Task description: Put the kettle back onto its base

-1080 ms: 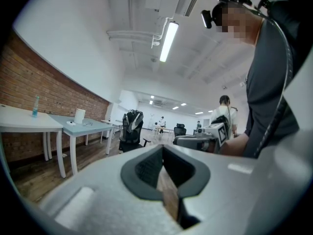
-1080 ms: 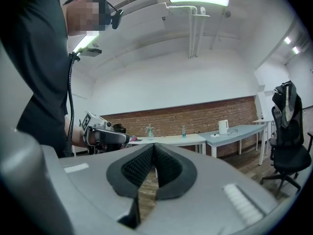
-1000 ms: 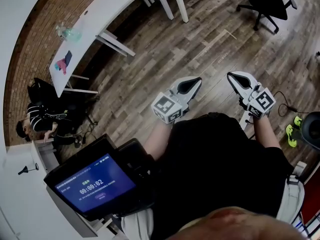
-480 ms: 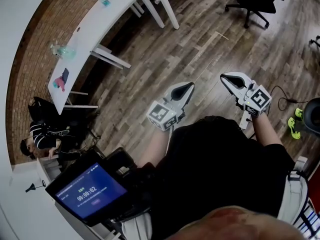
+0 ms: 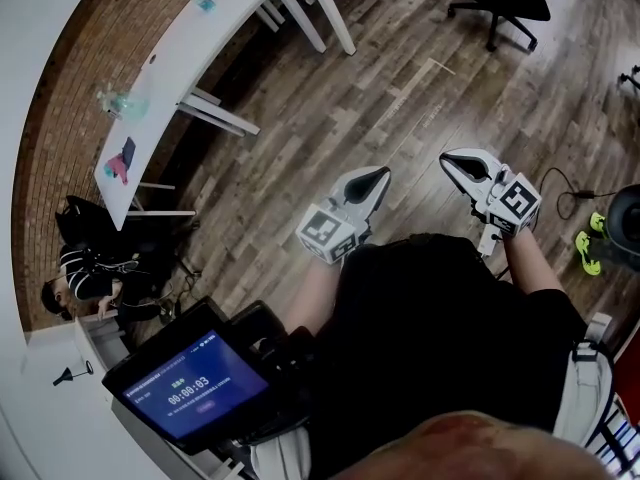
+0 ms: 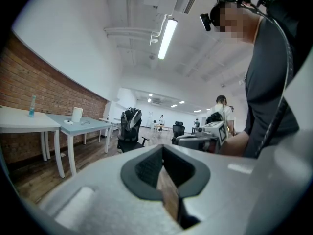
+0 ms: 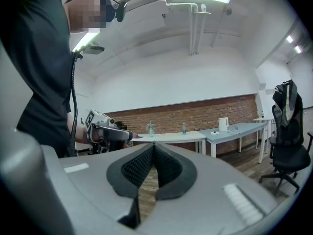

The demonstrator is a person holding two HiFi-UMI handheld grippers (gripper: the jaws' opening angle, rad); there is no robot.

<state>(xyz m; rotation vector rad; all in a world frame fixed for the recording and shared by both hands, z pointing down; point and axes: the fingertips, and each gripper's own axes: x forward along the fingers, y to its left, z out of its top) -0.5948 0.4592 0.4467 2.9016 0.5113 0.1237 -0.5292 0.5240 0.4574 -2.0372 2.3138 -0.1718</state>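
Two grippers hang before the person's dark shirt in the head view, over wooden floor: the left gripper [image 5: 383,171] and the right gripper [image 5: 447,156], each with its jaws brought together and nothing between them. The white tables [image 5: 190,53] by the brick wall lie well apart from both; no kettle shows here.

In the left gripper view the pads meet at the tip, empty. Far past them a white kettle [image 6: 77,115] stands upright on a pale blue table [image 6: 95,124], with what I take for its base [image 6: 68,122], small and flat, just beside it.

The right gripper view agrees: jaws closed on nothing, kettle [image 7: 223,123] upright on the far table, base [image 7: 214,132] near its foot.

The step in hand looks like the approach. To do it well, walk up close first and spread one gripper's jaws before reaching. Take the kettle by its handle, keep it upright, and lower it squarely onto the base so that it seats
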